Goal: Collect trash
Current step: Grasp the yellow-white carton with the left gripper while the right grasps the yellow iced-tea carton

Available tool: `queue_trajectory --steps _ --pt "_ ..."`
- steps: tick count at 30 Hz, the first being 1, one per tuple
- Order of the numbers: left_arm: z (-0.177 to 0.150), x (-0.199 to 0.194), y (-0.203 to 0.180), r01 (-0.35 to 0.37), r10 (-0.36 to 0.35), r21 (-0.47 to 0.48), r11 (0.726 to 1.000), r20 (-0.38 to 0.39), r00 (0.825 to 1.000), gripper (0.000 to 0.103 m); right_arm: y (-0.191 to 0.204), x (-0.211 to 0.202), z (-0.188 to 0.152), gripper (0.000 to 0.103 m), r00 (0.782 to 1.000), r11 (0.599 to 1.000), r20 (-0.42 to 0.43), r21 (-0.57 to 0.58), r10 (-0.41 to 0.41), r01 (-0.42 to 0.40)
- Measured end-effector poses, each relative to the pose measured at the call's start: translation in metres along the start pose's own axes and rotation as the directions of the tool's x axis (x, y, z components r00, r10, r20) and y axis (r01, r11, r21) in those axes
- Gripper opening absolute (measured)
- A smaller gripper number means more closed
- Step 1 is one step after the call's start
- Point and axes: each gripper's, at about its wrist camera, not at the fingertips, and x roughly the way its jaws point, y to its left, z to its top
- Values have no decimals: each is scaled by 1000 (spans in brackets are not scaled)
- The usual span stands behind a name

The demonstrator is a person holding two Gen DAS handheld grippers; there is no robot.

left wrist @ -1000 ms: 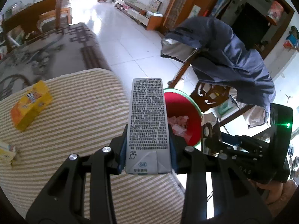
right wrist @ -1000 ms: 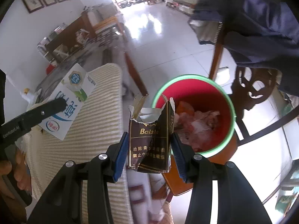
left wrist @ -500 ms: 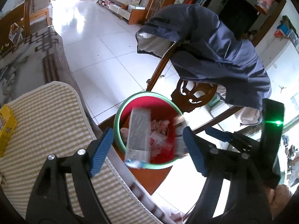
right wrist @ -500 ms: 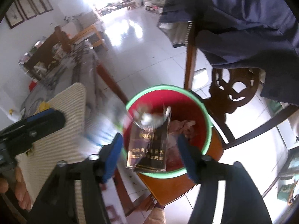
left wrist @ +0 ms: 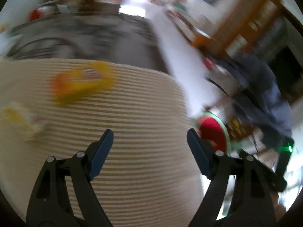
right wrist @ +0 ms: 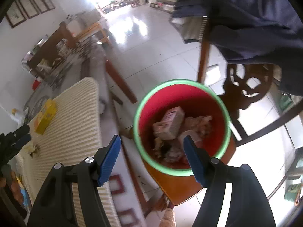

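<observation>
On the striped mat covering the desk, the left wrist view is badly smeared: a yellow box and a pale crumpled scrap show only as blurs, so their print cannot be read. The right wrist view is sharper, and there the yellow box lies near the mat's far edge. The red bin with its green rim sits on a wooden chair seat beside the desk; a carton and crumpled wrappers lie inside, partly hidden by the right gripper. Its jaws are widening, nothing between them, hovering over the bin's near rim. The left gripper is over the mat, jaws also spreading and empty.
</observation>
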Motion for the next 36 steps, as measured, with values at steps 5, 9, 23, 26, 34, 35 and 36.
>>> queue_trajectory --steps 5,9,23,26,34,35,36 --pt "2 -24 110 -167 173 -198 966 17 985 77 50 12 -5 67 999 996 -27 -71 43 -45" --pt "-4 -25 175 -139 136 -373 917 -35 990 80 91 17 -12 67 997 990 -42 -118 70 -75" --pt "23 24 224 -73 35 -316 946 -124 992 42 219 35 -24 75 994 972 -45 -208 102 -109" --pt "23 22 230 -8 -26 -271 963 -122 992 34 244 52 -15 76 981 973 -97 -141 168 -181" --pt "-1 -16 225 53 -67 -79 995 -184 981 18 311 110 35 80 965 976 -146 7 218 -220" --pt "-8 -23 225 55 -66 -66 996 -193 979 18 315 114 39 80 968 978 -143 18 208 -207" --pt "-13 -28 225 56 -65 -52 997 -203 977 18 323 123 47 82 973 984 -141 30 180 -178"
